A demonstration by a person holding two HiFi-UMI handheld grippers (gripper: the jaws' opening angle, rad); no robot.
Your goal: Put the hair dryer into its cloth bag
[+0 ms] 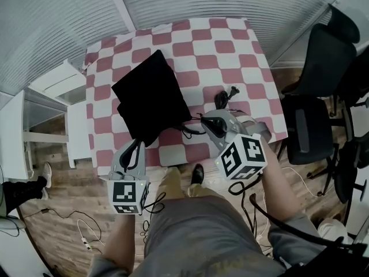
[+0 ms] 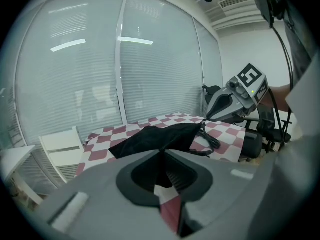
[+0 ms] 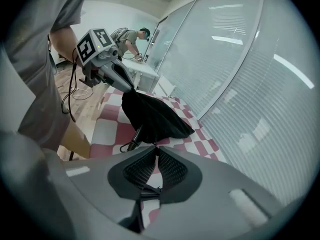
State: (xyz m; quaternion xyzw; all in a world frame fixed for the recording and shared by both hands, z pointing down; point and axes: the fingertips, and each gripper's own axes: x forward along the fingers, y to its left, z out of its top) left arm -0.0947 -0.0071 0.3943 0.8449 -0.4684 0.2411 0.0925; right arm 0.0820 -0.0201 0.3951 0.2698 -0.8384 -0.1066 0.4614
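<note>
The black cloth bag point(image 1: 151, 94) point(image 2: 160, 136) point(image 3: 152, 116) lies bulging on the red-and-white checked table point(image 1: 230, 45). The hair dryer itself is hidden inside. Only its black cord point(image 1: 223, 100) point(image 2: 214, 140) point(image 3: 125, 146) trails out of the bag's near end, looping to a plug point(image 1: 233, 89). My left gripper point(image 1: 138, 143) point(image 2: 163, 151) point(image 3: 131, 90) is shut on the bag's near edge, lifting that cloth. To its right, my right gripper point(image 1: 202, 117) point(image 3: 156, 148) point(image 2: 205, 120) is shut on a thin black drawstring at the bag's mouth.
Black office chairs point(image 1: 311, 126) stand close to the table's right side. A white slatted rack point(image 1: 52, 88) is at the left. Blinds cover the glass wall behind the table. Cables point(image 1: 86, 235) lie on the wooden floor, and another person point(image 3: 131, 39) stands far off.
</note>
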